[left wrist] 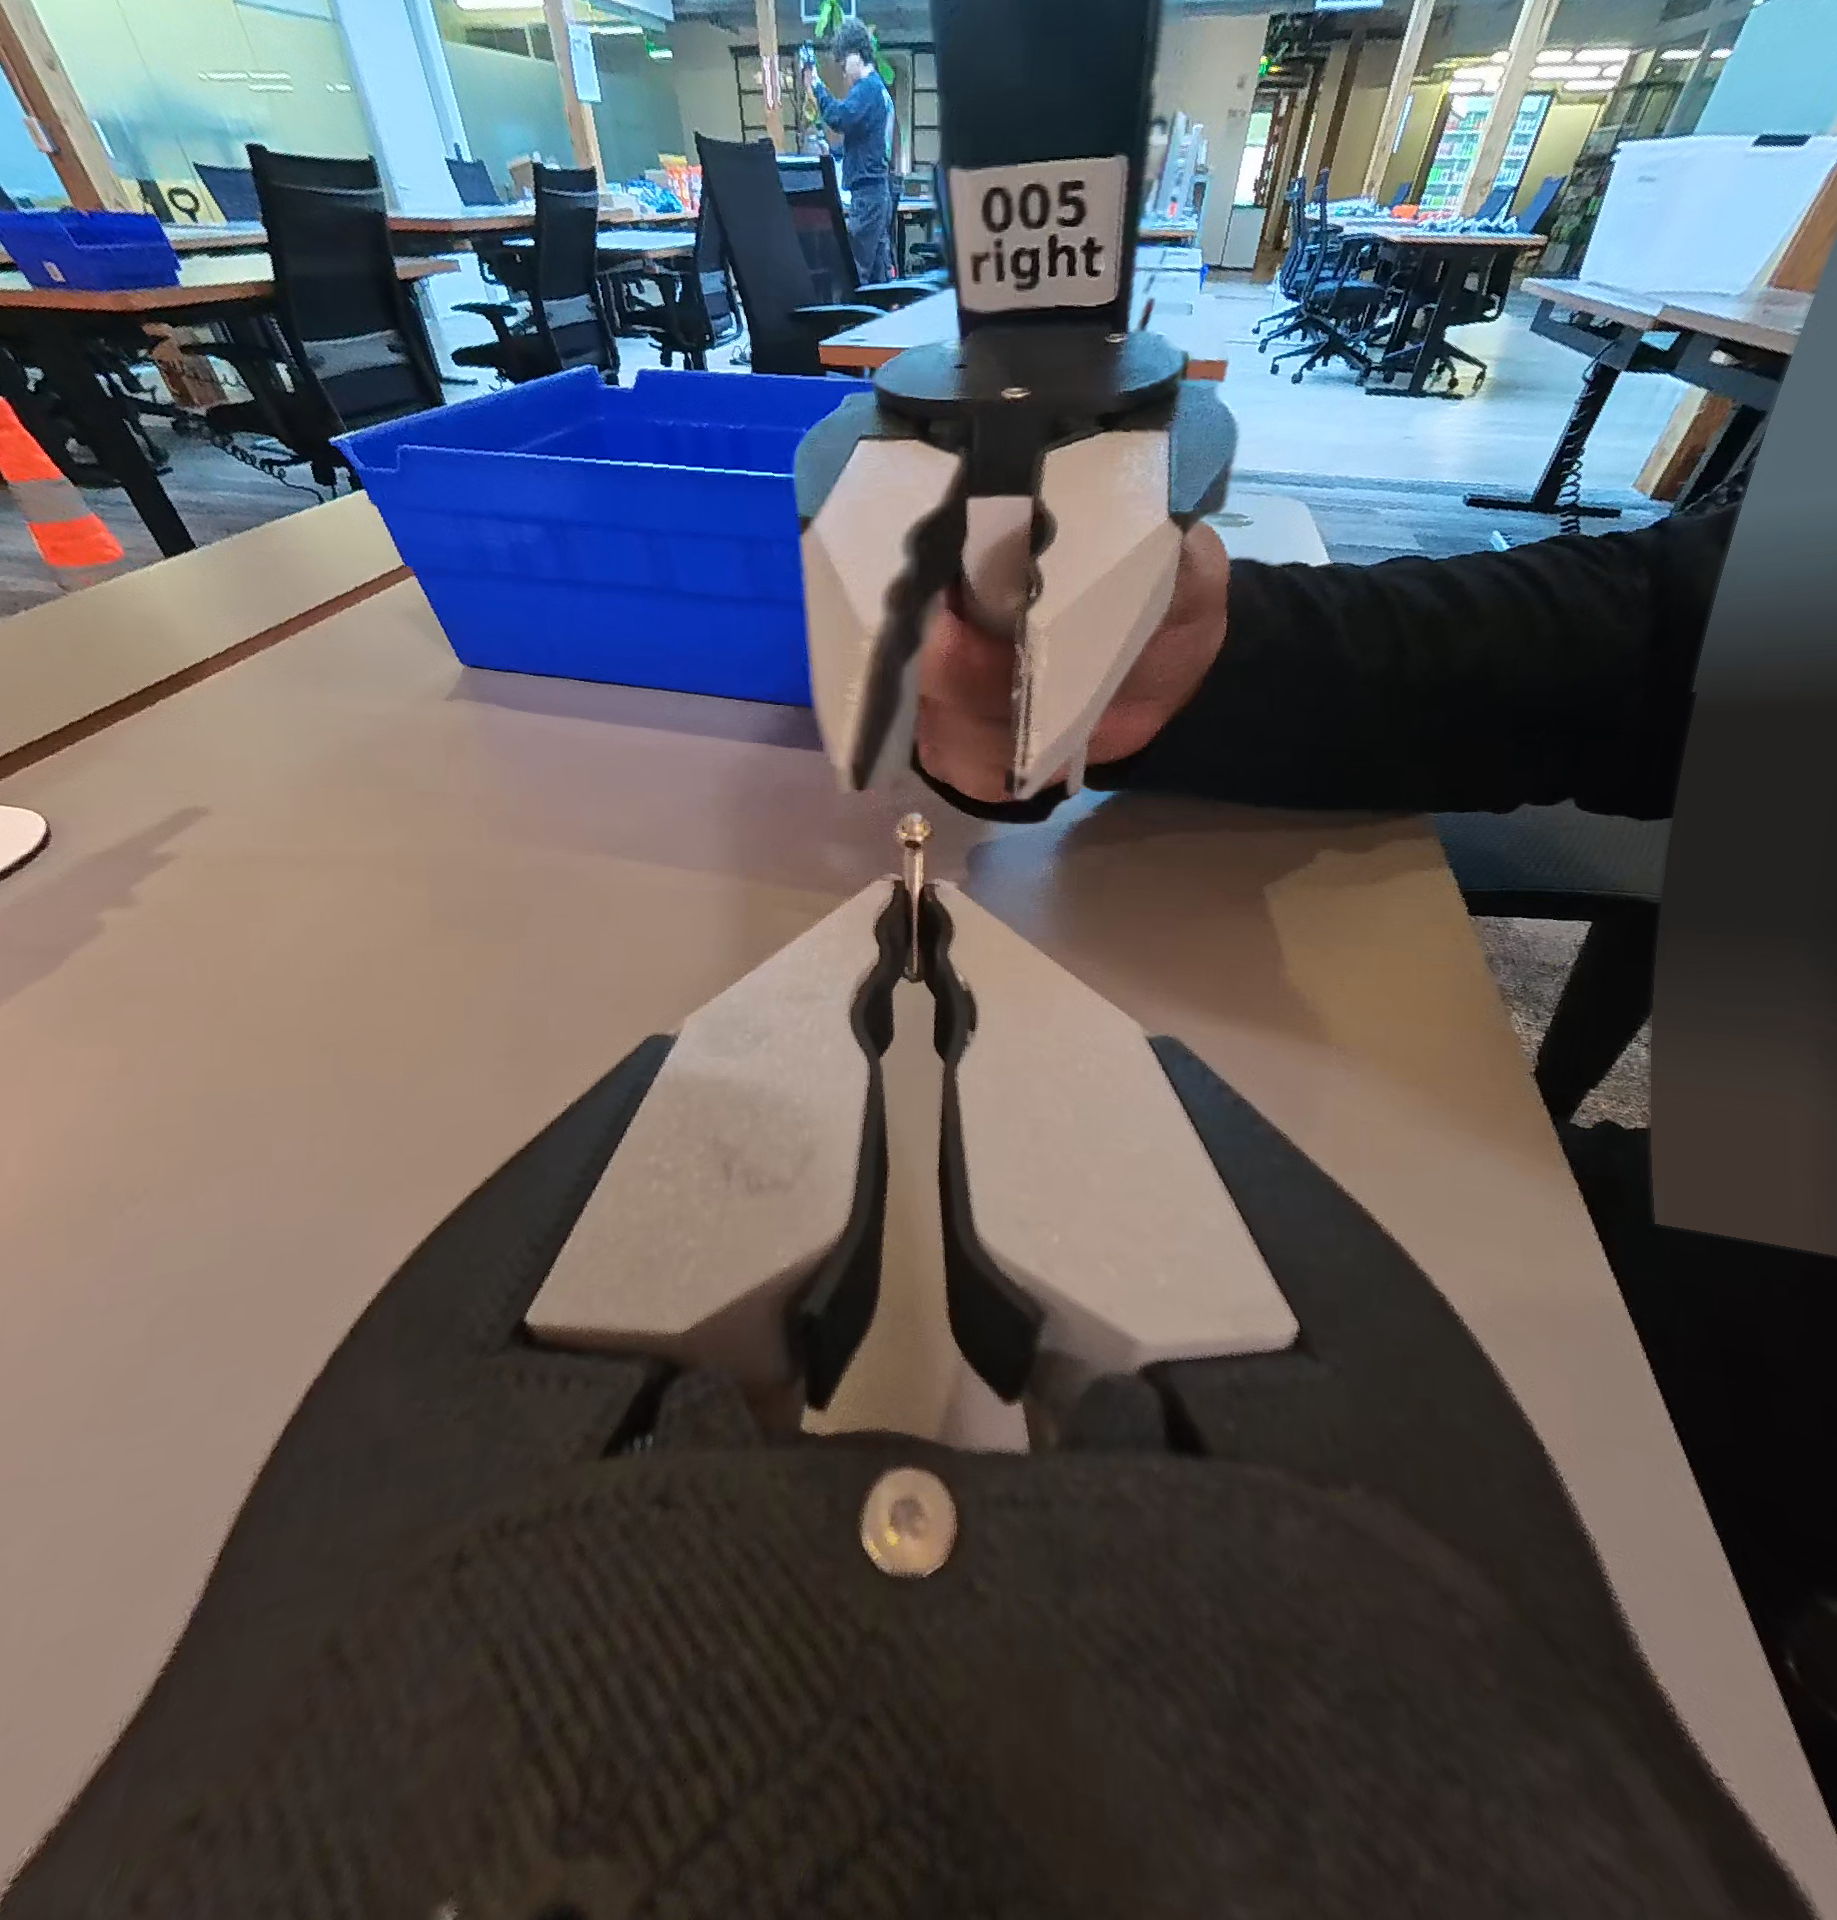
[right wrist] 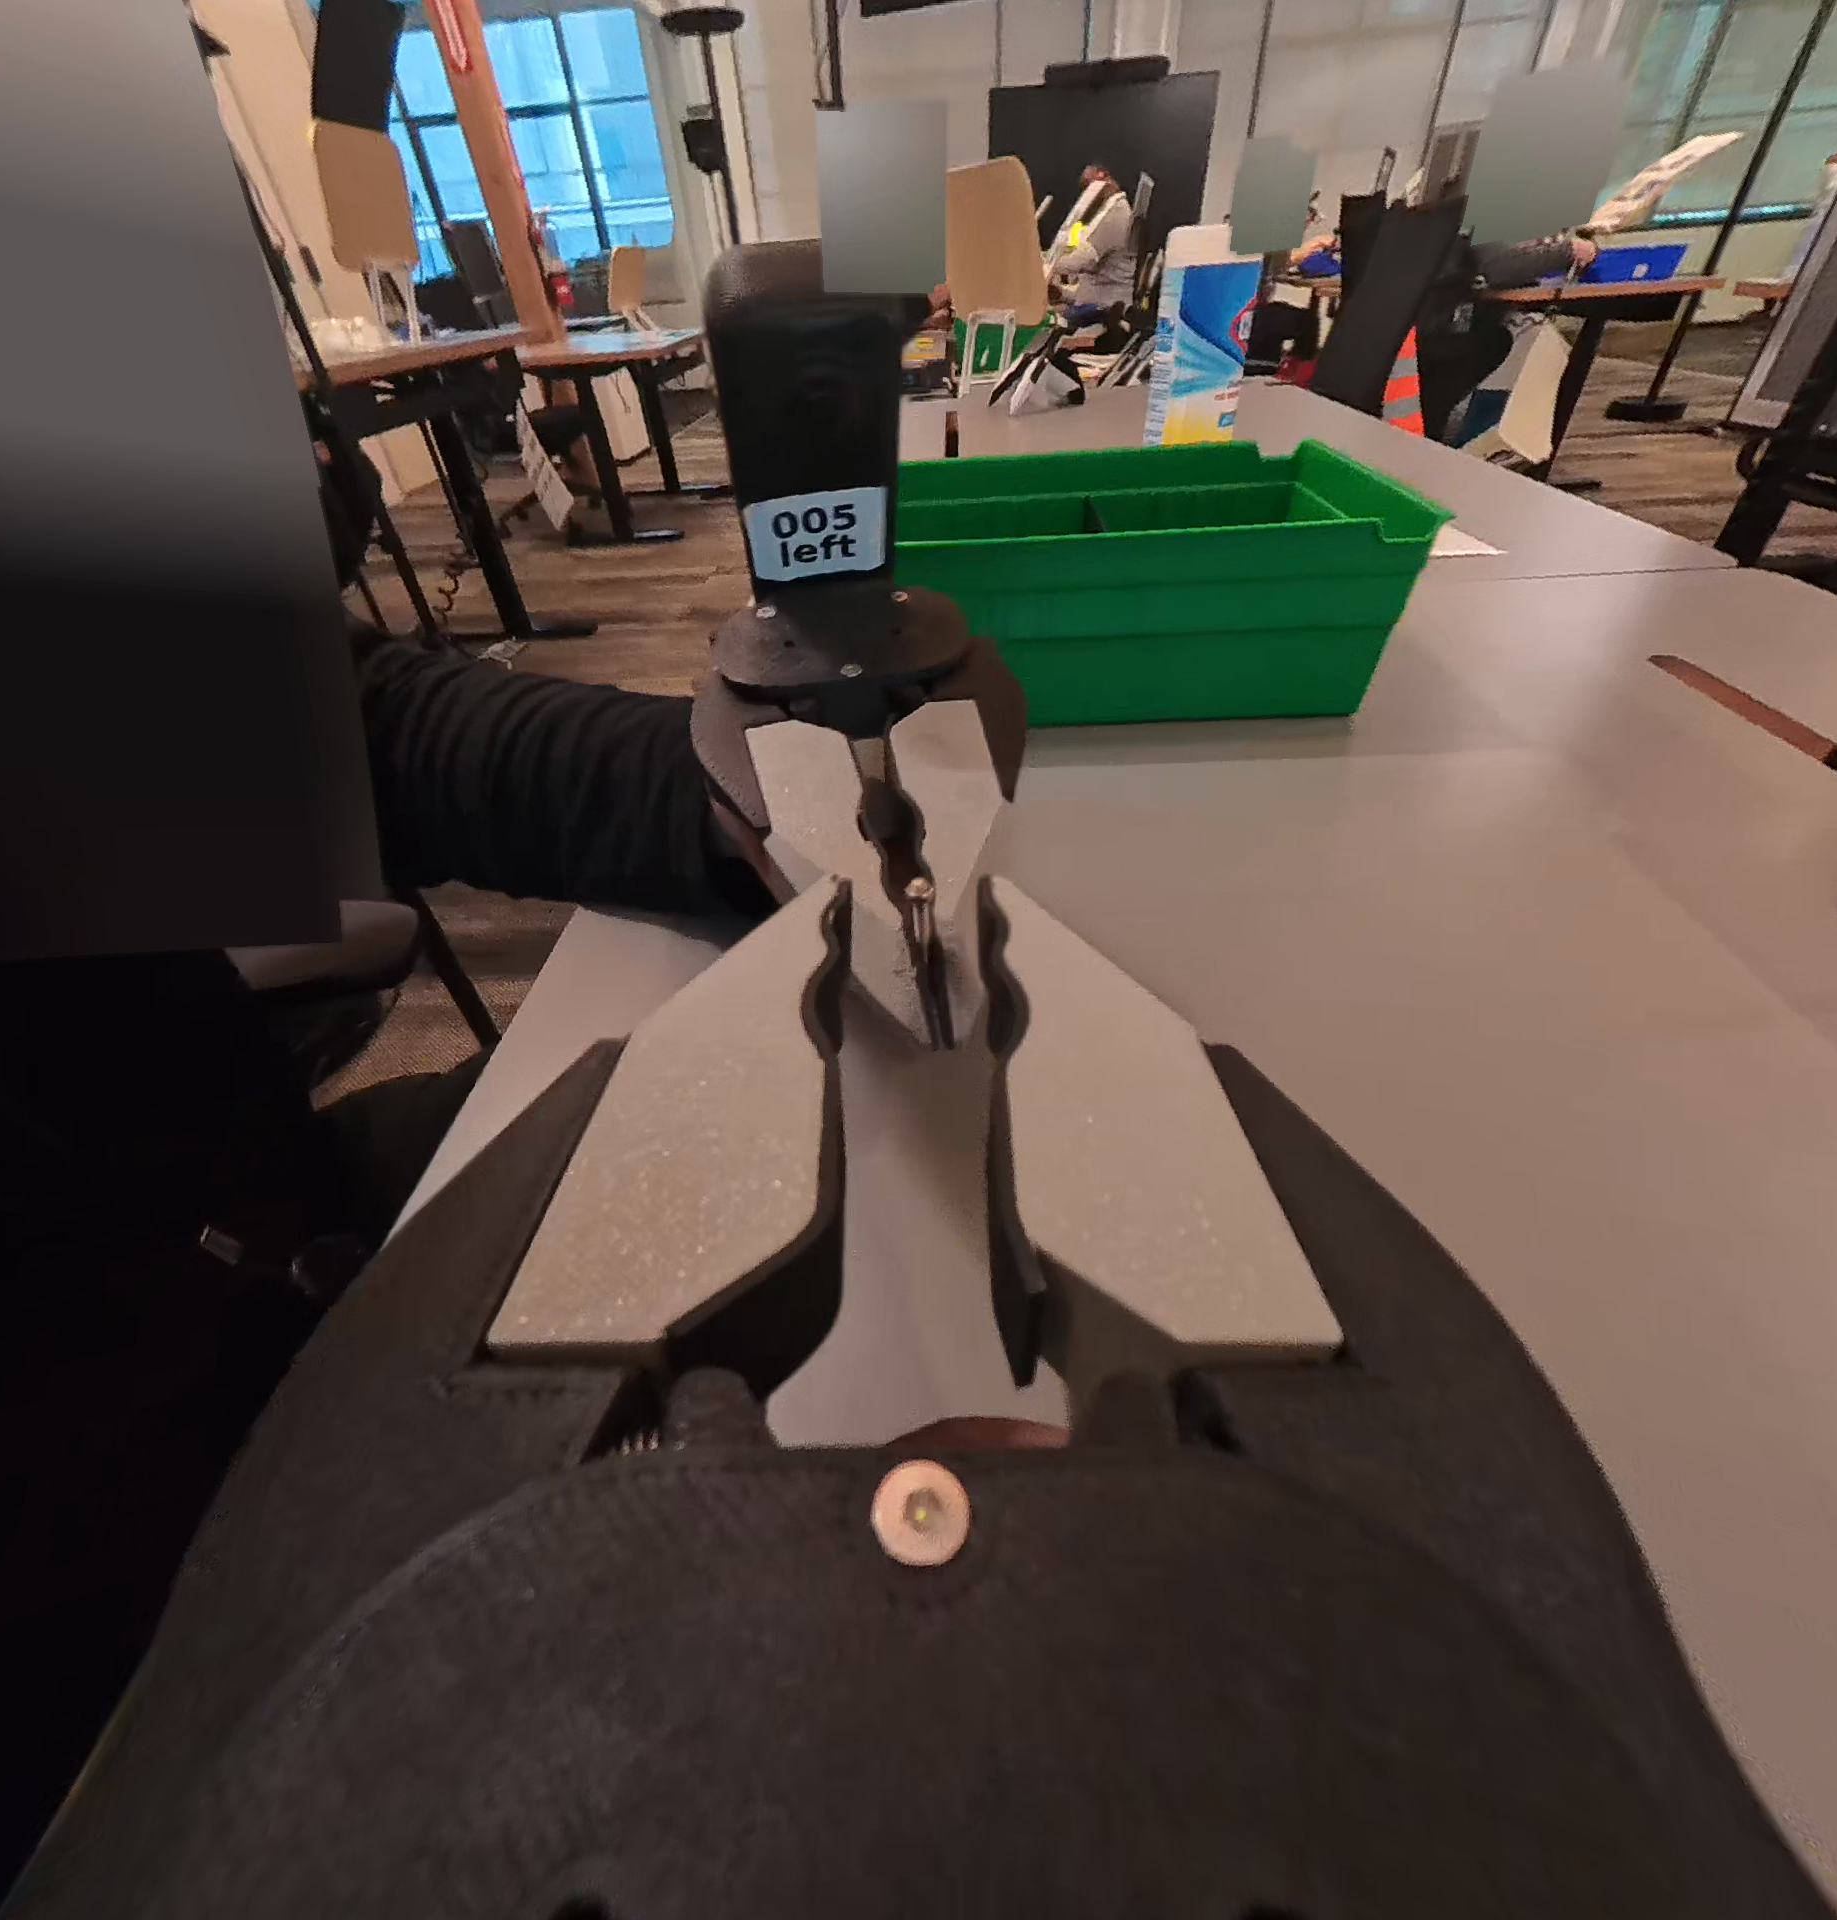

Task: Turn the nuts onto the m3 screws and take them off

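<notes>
Item: m3 screw (left wrist: 912,894), frame centre, clamped upright in left gripper (left wrist: 914,902) jaws above the desk (left wrist: 374,935). Right gripper (right wrist: 909,894) jaws parted, empty (no nut visible). Axial alignment is advised before threading.

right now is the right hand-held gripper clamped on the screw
No, the right hand-held gripper stands open; the left hand-held gripper holds the screw.

Each claw (left wrist: 912,896) — grey faceted fingers (left wrist: 748,1153), black textured body, silver screw (left wrist: 908,1523) — black sleeve (left wrist: 1433,675).

white label on right gripper (left wrist: 940,784), pale label on left gripper (right wrist: 935,1039)
</notes>
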### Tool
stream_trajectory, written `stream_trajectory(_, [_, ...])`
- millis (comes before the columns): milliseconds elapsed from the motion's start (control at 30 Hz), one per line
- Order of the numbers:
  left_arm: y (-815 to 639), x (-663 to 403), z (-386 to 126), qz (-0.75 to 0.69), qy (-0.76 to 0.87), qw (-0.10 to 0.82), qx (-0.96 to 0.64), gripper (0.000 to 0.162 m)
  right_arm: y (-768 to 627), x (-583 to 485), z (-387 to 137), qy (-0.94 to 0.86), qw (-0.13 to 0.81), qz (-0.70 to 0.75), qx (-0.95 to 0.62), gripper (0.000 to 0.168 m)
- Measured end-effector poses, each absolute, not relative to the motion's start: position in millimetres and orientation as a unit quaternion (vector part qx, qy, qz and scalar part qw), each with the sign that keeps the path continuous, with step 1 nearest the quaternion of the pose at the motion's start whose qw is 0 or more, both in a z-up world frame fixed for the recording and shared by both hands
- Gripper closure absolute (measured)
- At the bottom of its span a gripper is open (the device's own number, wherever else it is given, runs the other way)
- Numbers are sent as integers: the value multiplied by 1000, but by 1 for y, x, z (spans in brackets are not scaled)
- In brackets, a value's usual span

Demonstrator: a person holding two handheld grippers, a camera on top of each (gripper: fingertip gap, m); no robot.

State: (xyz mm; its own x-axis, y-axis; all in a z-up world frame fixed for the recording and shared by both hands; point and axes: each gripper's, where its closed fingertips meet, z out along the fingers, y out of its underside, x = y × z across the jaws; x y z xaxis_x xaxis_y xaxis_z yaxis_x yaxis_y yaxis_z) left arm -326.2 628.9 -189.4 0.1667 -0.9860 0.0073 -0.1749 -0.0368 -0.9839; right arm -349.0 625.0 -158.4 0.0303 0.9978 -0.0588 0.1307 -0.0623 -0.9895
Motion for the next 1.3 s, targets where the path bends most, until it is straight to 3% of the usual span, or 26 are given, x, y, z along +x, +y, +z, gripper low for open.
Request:
stream_trajectory(167, [630,-325,-193,-408,497,486,-592,162,620,-363,-171,-526,438,461,-565,141])
stream_trajectory(267, [634,-327,-191,-407,487,492,-596,162,620,-356,-168,-530,444,457,-559,148])
stream_trajectory(300, [635,-328,-190,-408,484,493,-597,162,619,-352,-166,-532,446,461,-553,160])
stream_trajectory(333, [635,-329,-190,-410,483,491,-598,162,620,-349,-162,-525,452,467,-549,162])
stream_trajectory(467, [633,-326,-194,-411,490,481,-600,162,628,-352,-159,-498,451,483,-561,139])
stream_trajectory(667, [635,-327,-193,-405,486,487,-602,162,620,-360,-171,-536,442,451,-561,141])
stream_trajectory(767, [639,-329,-193,-401,480,489,-608,162,623,-349,-164,-522,443,469,-558,152])
stream_trajectory(900, [638,-328,-194,-408,479,482,-610,162,633,-348,-158,-490,451,485,-567,140])
stream_trajectory(1100, [637,-327,-195,-404,484,481,-610,162,624,-365,-173,-519,438,461,-571,136])
stream_trajectory(1200, [640,-329,-194,-402,476,486,-613,162,625,-354,-170,-521,440,462,-567,149])
stream_trajectory(1233, [642,-330,-195,-400,473,485,-617,162,622,-350,-167,-524,439,470,-559,163])
stream_trajectory(1300, [641,-330,-194,-411,471,480,-616,162,629,-347,-163,-506,450,473,-563,158])
